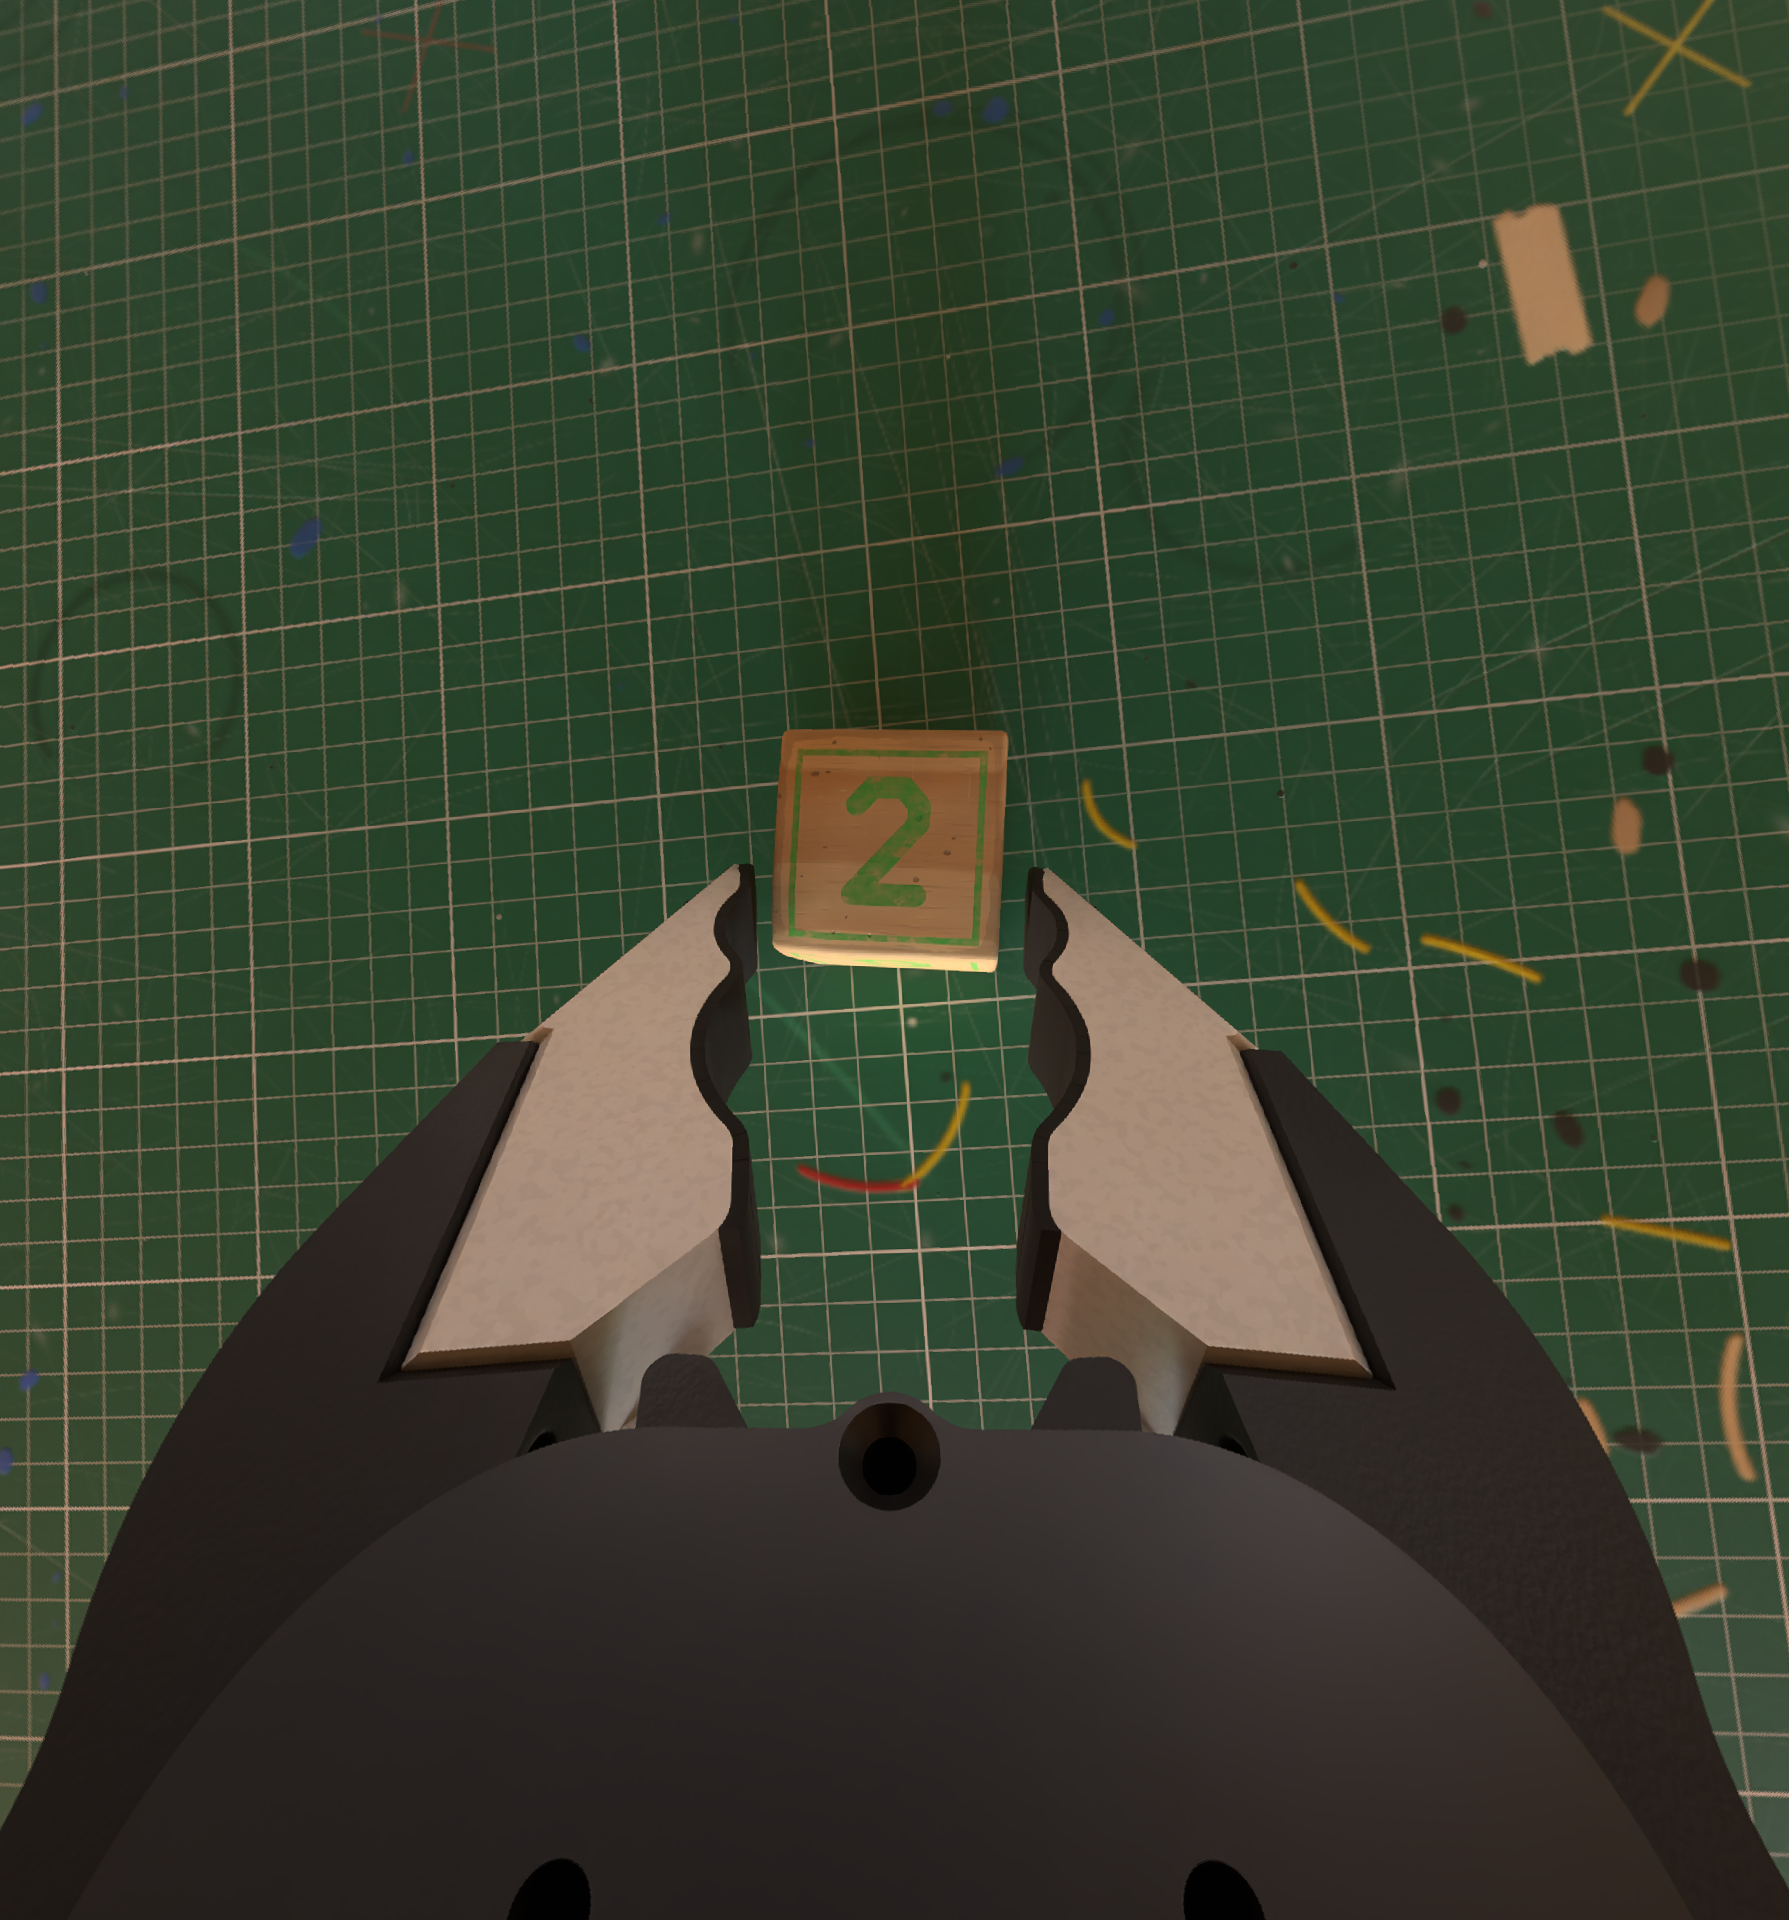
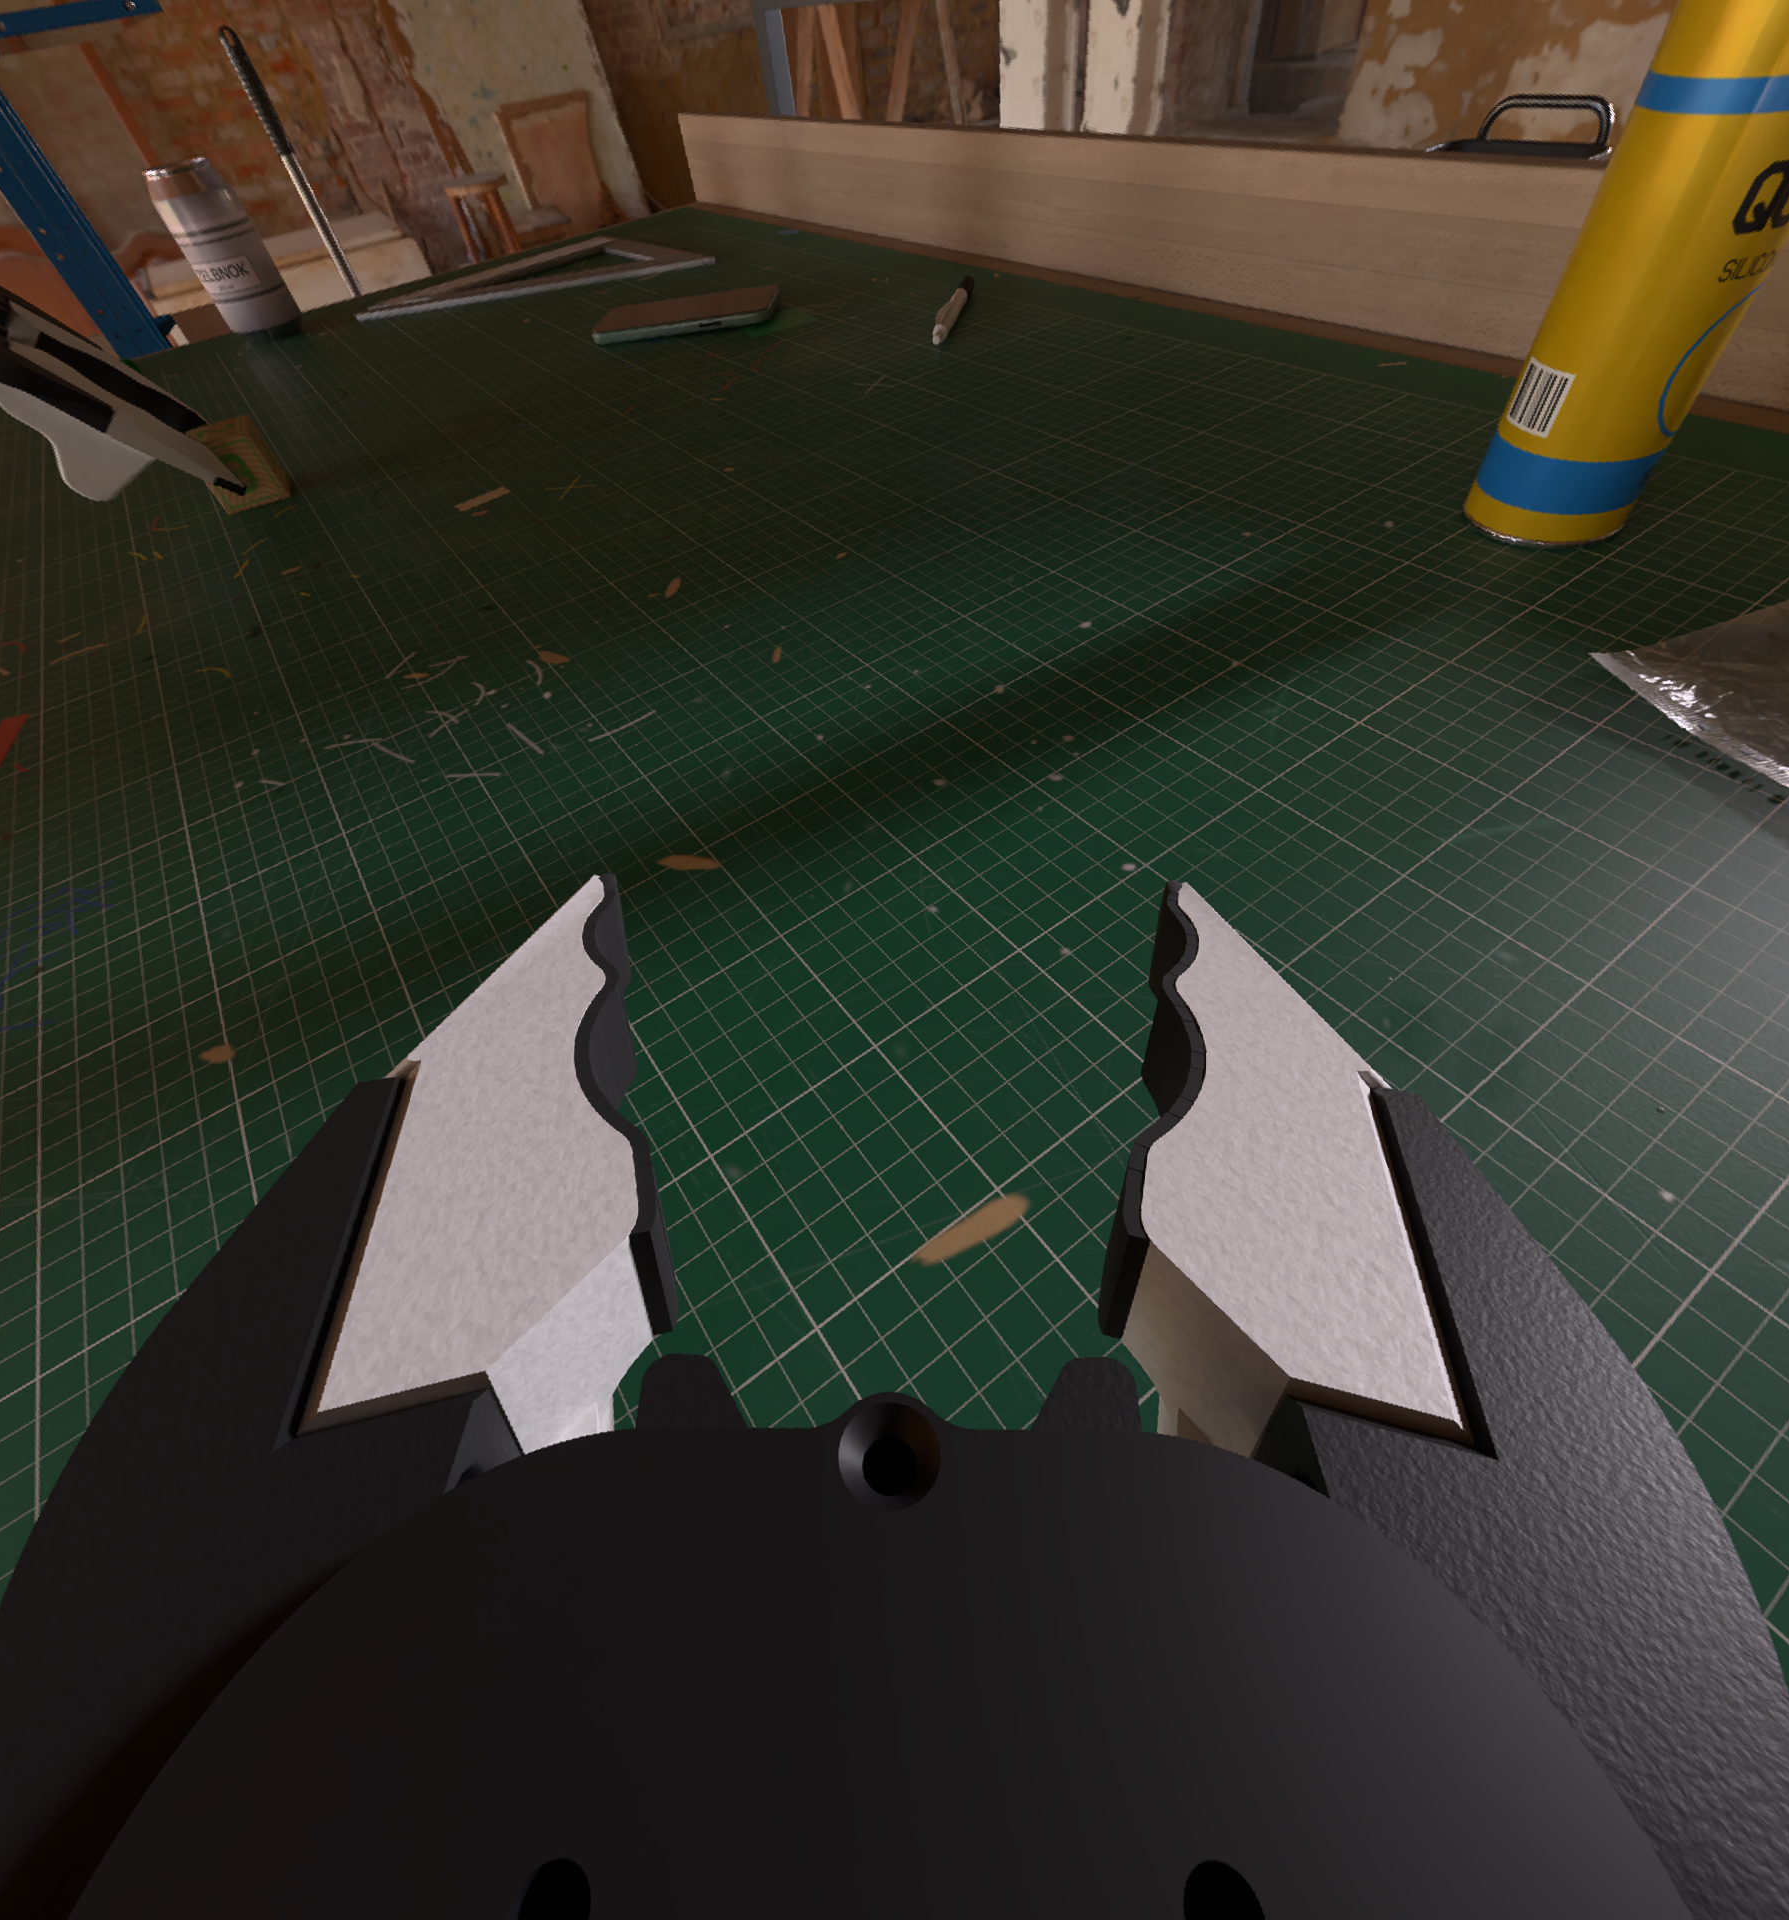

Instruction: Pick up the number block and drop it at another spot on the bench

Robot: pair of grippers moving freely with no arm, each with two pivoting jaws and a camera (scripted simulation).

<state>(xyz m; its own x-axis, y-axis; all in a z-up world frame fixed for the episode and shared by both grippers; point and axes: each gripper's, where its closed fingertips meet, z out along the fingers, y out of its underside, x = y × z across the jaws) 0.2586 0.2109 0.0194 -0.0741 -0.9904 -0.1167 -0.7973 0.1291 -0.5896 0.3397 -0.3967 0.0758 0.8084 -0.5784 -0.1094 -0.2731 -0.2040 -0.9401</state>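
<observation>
The number block (image 1: 888, 850) is a wooden cube with a green figure and green border on its top face. It sits on the green cutting mat (image 1: 350, 520). My left gripper (image 1: 890, 878) points down over it, open, with one fingertip on each side of the block and a thin gap on both sides. In the right wrist view the block (image 2: 256, 457) shows at the far left with a left finger (image 2: 142, 416) against its side. My right gripper (image 2: 890, 894) is open and empty, low over the mat and well away from the block.
A yellow and blue tube (image 2: 1638, 291) stands at the right, with a foil sheet (image 2: 1763, 707) in front of it. A phone (image 2: 687, 312), a pen (image 2: 952, 310), a set square (image 2: 547, 275) and a grey can (image 2: 220, 249) lie farther back. A wooden board (image 2: 1077, 197) edges the bench.
</observation>
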